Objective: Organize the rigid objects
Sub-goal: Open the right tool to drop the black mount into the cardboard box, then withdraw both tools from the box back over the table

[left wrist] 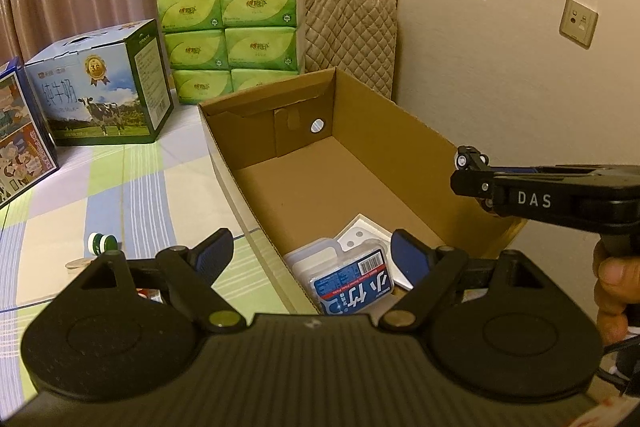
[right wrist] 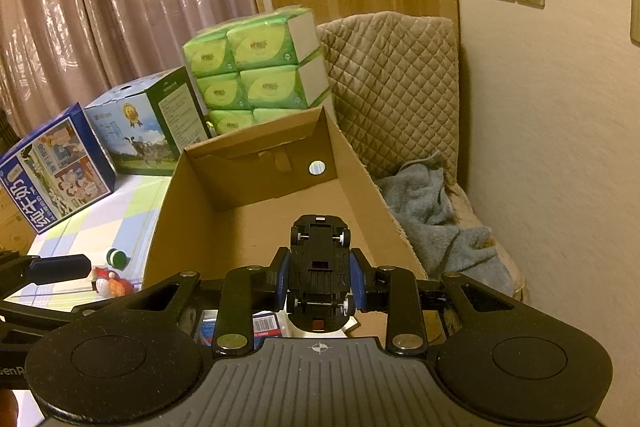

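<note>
An open cardboard box (left wrist: pixel 400 115) stands on the checked tablecloth. On its floor lie a clear plastic case with a blue label (left wrist: pixel 348 279) and a white flat piece (left wrist: pixel 362 233). My left gripper (left wrist: pixel 310 255) hangs open over the box's near left wall, with nothing between its fingers. My right gripper (right wrist: pixel 320 275) is shut on a black toy car (right wrist: pixel 320 259), held underside up above the inside of the box (right wrist: pixel 168 227). In the left wrist view that gripper (left wrist: pixel 476 183) reaches in from the right over the box's right wall. A green-and-white small bottle (left wrist: pixel 102 242) and a red-and-white figure (right wrist: pixel 112 285) lie on the cloth left of the box.
Two milk cartons (left wrist: pixel 96 87) (right wrist: pixel 52 171) and a stack of green tissue packs (left wrist: pixel 232 31) stand behind and left of the box. A quilted chair (right wrist: pixel 392 83) with a blue towel (right wrist: pixel 436 211) sits to the right by the wall. A small round disc (left wrist: pixel 78 263) lies near the bottle.
</note>
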The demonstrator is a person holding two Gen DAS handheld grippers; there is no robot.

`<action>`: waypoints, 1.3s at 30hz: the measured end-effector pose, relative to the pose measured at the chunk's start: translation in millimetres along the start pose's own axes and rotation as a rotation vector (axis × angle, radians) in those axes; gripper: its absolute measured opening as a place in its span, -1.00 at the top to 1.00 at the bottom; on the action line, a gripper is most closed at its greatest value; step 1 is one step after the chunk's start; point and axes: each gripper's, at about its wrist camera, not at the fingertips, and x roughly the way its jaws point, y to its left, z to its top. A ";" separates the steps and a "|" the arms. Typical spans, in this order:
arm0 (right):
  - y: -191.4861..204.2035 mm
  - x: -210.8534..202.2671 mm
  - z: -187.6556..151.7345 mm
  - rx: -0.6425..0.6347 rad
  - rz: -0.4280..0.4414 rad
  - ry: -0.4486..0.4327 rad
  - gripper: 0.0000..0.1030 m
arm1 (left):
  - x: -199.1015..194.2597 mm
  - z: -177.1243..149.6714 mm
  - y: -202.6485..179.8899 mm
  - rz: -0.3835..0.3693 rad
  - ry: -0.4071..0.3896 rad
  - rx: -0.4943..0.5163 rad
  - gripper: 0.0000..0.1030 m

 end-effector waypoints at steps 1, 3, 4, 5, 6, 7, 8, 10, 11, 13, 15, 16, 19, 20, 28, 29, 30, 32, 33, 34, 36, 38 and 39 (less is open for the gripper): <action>0.1 0.2 0.0 -0.001 0.001 0.002 0.47 | -0.2 0.0 0.1 0.001 -0.002 0.001 -0.62; 2.7 1.7 0.5 -0.005 0.002 0.006 0.47 | -1.1 -0.5 1.7 0.004 -0.006 -0.001 -0.62; 4.2 2.2 0.7 -0.006 0.004 0.008 0.47 | -1.7 -0.7 2.9 0.004 -0.008 -0.004 -0.62; 4.9 2.5 0.9 -0.007 0.005 0.009 0.47 | -2.3 -1.0 4.1 0.005 -0.009 -0.008 -0.62; 5.7 3.0 1.1 -0.008 0.006 0.010 0.47 | -2.9 -1.1 5.3 0.007 -0.011 -0.010 -0.62; 5.8 4.0 1.7 -0.007 0.009 0.010 0.47 | -3.7 -1.5 6.9 0.009 -0.013 -0.012 -0.62; 5.8 4.6 2.2 -0.002 0.011 0.010 0.47 | -4.4 -1.5 8.6 0.013 -0.015 -0.017 -0.62; 5.0 6.6 3.0 0.014 0.021 0.010 0.47 | -5.8 -1.6 12.2 0.016 -0.019 -0.027 -0.62; 3.8 8.0 3.8 0.026 0.030 0.010 0.47 | -6.5 -1.4 13.8 0.019 -0.022 -0.031 -0.62; 0.7 10.6 5.2 0.054 0.075 0.011 0.45 | -7.8 -1.8 17.0 0.023 -0.026 -0.036 -0.62; -1.2 10.3 5.5 0.076 0.080 0.001 0.08 | -10.1 -2.7 20.5 0.028 -0.030 -0.042 -0.62; -2.2 8.2 4.9 0.085 0.072 -0.017 -0.31 | -11.1 -2.9 22.3 0.031 -0.031 -0.046 -0.61; -4.5 2.4 5.3 0.108 0.072 -0.048 -0.41 | -13.7 -5.3 27.8 0.040 -0.034 -0.058 -0.62; -5.4 1.4 5.3 0.113 0.072 -0.046 -0.41 | -14.7 -6.5 29.2 0.043 -0.033 -0.061 -0.61; -3.6 -7.2 7.2 0.129 0.069 -0.042 -0.41 | -23.4 -18.9 38.0 0.056 -0.025 -0.090 -0.61; -2.5 -9.0 7.3 0.129 0.070 -0.040 -0.41 | -25.7 -21.0 38.6 0.056 -0.026 -0.095 -0.61; -1.1 -10.9 7.3 0.130 0.070 -0.039 -0.41 | -28.6 -23.4 39.7 0.057 -0.028 -0.099 -0.61; 1.9 -17.3 6.4 0.132 0.077 -0.045 -0.41 | -34.8 -29.5 43.0 0.063 -0.028 -0.111 -0.61; 3.6 -20.4 5.7 0.131 0.079 -0.047 -0.41 | -37.8 -32.8 45.6 0.066 -0.028 -0.118 -0.61; 6.2 -24.3 4.8 0.130 0.082 -0.049 -0.41 | -40.3 -35.4 48.0 0.070 -0.027 -0.126 -0.61; 10.3 -30.4 2.5 0.127 0.087 -0.052 -0.41 | -47.3 -43.6 53.3 0.077 -0.026 -0.142 -0.61; 16.8 -37.4 -0.1 0.126 0.095 -0.058 -0.41 | -54.3 -50.6 59.0 0.090 -0.024 -0.151 -0.61; 20.3 -40.7 -0.8 0.125 0.098 -0.061 -0.41 | -58.6 -54.3 62.7 0.099 -0.023 -0.157 -0.61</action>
